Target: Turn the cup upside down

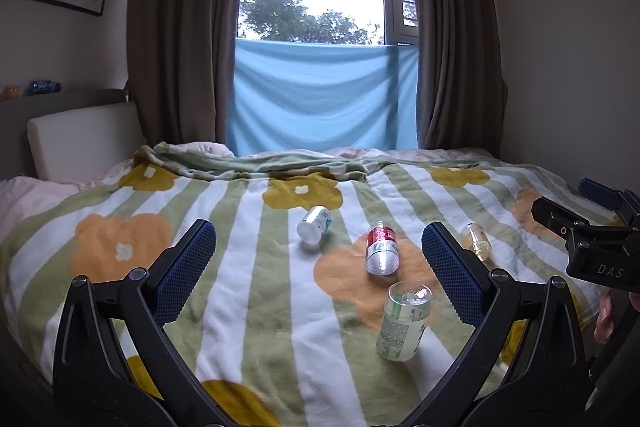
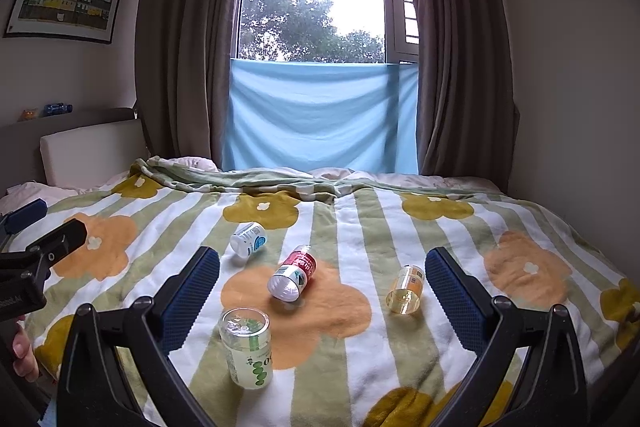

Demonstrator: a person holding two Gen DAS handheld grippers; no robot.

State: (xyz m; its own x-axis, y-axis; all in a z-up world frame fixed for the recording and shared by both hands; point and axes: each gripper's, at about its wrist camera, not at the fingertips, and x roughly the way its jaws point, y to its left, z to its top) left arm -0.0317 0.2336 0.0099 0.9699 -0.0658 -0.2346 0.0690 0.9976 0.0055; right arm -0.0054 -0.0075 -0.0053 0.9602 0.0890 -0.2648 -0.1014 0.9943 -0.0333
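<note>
Left wrist view looks across a bed covered by a striped floral blanket (image 1: 248,307), with four small clear cups scattered on it. The left gripper (image 1: 320,267) hangs over the blanket with its blue-padded jaws spread wide and nothing between them. Nearest to it is the green-printed cup (image 1: 404,323), standing with its closed base up (so already inverted, as far as the glare allows), at about 4 o'clock from the gripper's centre, near the right finger's inner side but not touching it. The red-labelled cup (image 1: 382,249) lies tipped on its side at roughly 2 o'clock, and the blue-labelled cup (image 1: 315,223) lies tipped at 12 o'clock. A yellowish cup (image 1: 476,241) lies just beyond the right finger's tip.

Right wrist view shows the right gripper (image 2: 322,293) equally wide open and empty. The green-printed cup (image 2: 246,351) sits at 7 o'clock, just beside its left finger; the red-labelled cup (image 2: 292,275) lies near centre, the blue-labelled cup (image 2: 249,239) at 11 o'clock, and the yellowish cup (image 2: 405,289) on its side close to the right finger.
</note>
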